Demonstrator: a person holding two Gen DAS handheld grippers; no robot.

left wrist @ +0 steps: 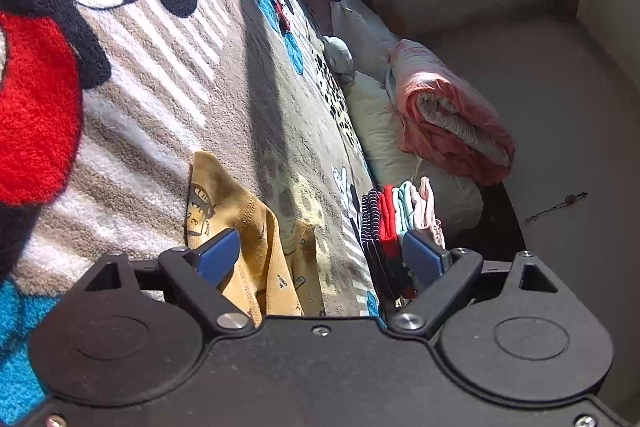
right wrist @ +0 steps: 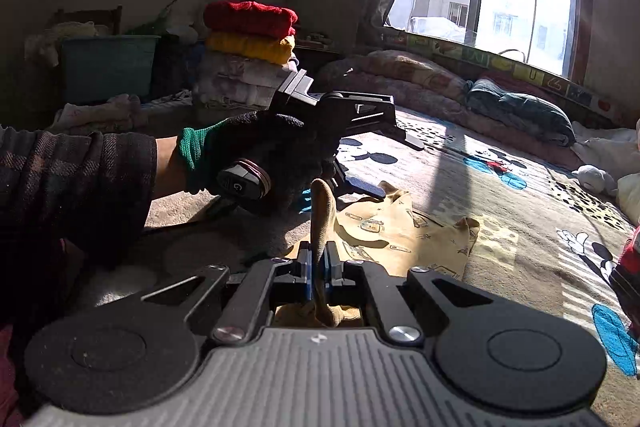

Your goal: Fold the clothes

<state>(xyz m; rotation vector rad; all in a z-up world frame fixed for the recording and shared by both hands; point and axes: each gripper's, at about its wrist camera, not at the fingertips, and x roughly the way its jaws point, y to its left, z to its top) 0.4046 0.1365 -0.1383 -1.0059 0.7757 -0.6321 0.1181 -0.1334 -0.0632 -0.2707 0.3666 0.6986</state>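
Note:
A mustard-yellow printed garment (left wrist: 256,227) (right wrist: 404,231) lies on the Mickey Mouse blanket (left wrist: 160,75) (right wrist: 500,195). My left gripper (left wrist: 324,251) is open, its blue fingers spread wide just above the garment. In the right wrist view a gloved hand (right wrist: 272,155) holds that left gripper (right wrist: 384,163) over the garment's far edge. My right gripper (right wrist: 319,267) is shut on a raised fold of the yellow garment, which stands up between the blue pads (right wrist: 307,267).
A stack of folded small clothes (left wrist: 396,219) sits at the blanket's edge. Beyond it lie a rolled pink quilt (left wrist: 452,115), white pillows (left wrist: 372,107) and a grey plush toy (left wrist: 339,57). Folded red and yellow knits (right wrist: 250,31) are piled at the back, by a teal bin (right wrist: 108,67).

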